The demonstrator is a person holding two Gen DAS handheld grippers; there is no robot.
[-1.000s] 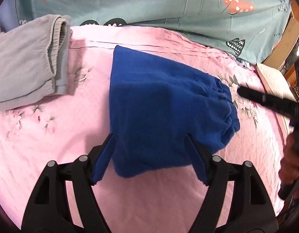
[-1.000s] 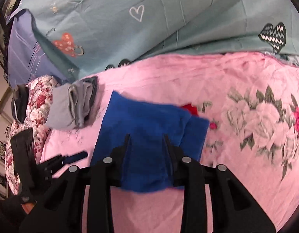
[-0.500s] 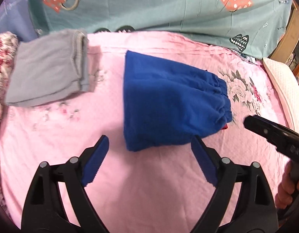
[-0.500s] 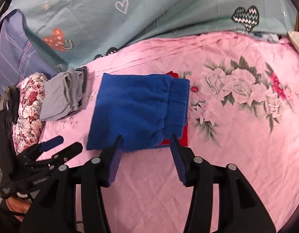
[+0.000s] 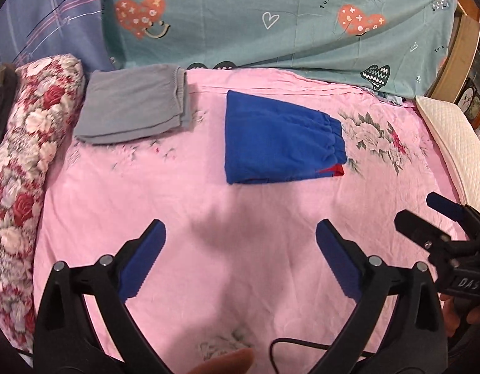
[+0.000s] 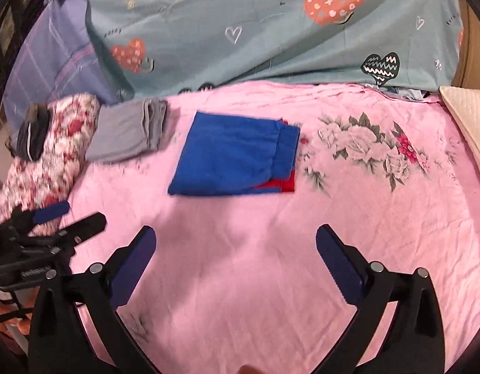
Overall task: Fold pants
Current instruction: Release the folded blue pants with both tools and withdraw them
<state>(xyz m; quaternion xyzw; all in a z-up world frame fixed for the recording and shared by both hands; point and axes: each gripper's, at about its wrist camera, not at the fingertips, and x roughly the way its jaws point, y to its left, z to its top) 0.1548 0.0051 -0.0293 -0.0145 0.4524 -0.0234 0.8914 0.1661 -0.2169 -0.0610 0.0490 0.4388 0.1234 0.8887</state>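
A pair of blue pants [image 5: 277, 143] lies folded into a compact rectangle on a pink floral sheet [image 5: 240, 249], near the far middle of the bed. The elastic waistband faces right, and a strip of red fabric [image 5: 332, 171] peeks out from under the near right corner; whether that red is a lining or a separate piece is hard to tell.

The left gripper [image 5: 240, 261] hovers over bare sheet on the near side of the pants, well apart from them. Its two blue-padded fingers [image 5: 143, 258] are spread wide and hold nothing. The right gripper [image 6: 235, 265] hangs in a matching pose, also short of the pants, with its fingers [image 6: 339, 265] splayed apart and empty. Each gripper shows at the edge of the other's view.

To the left of the blue pants, apart from them, sits a folded grey garment [image 5: 133, 112]. Further left is a pillow [image 5: 27, 162] with red and white roses. A teal quilt [image 5: 271, 15] printed with hearts runs along the back of the bed, and a cream pillow [image 5: 452, 143] lies at the right edge. A black cable [image 5: 289, 342] curls on the sheet near the left gripper.
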